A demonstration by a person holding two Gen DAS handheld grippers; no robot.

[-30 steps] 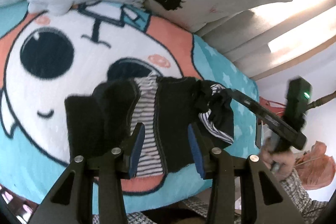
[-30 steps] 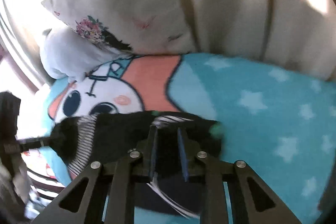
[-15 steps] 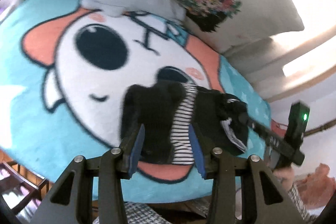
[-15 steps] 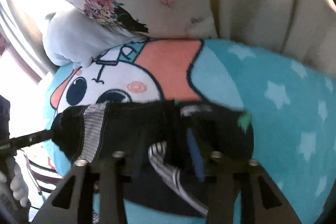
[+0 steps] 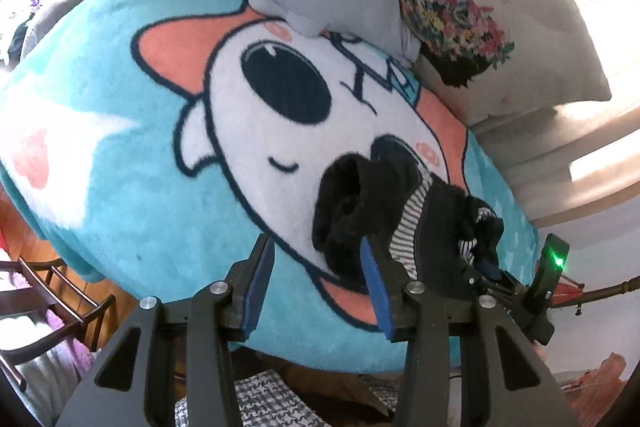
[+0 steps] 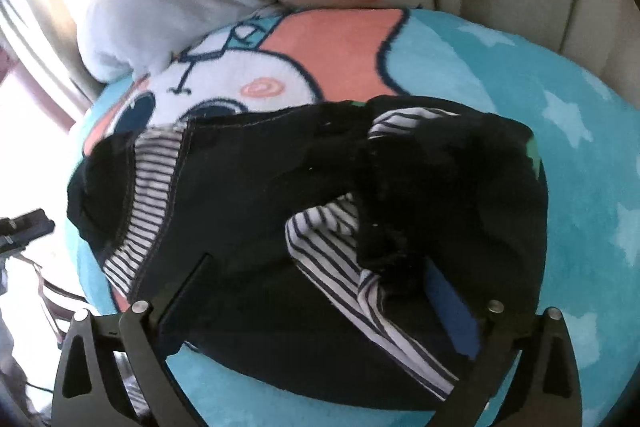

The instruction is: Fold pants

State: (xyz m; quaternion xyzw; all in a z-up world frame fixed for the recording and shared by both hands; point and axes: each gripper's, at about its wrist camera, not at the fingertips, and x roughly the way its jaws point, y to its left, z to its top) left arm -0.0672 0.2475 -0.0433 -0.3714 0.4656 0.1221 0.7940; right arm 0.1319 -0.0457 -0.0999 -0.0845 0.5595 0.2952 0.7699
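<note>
Turquoise cartoon blanket (image 5: pixel 120 187) carries the dark pants (image 6: pixel 280 195) bunched by its near edge. Right tool (image 6: pixel 320 299) has just spread wide, straddling them unpinched; left tool (image 5: pixel 316 267) stands half-apart, gripping nothing.

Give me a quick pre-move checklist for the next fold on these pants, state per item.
1. Right gripper released: ok. Its jaws have just been opening and stand wide over the pants, pads not pressing.
2. Left gripper free: ok. Jaws apart, only blanket between them; the pants lie beside its right finger.
3. Pants fully on the blanket: ok, no part hangs off in either view.
4. Pants flat: not ok. Bunched, with the striped lining turned out.
5. Grab point (waistband or hem): cannot tell, the edges are tangled.
6. Pillows clear of the pants: ok.
</note>
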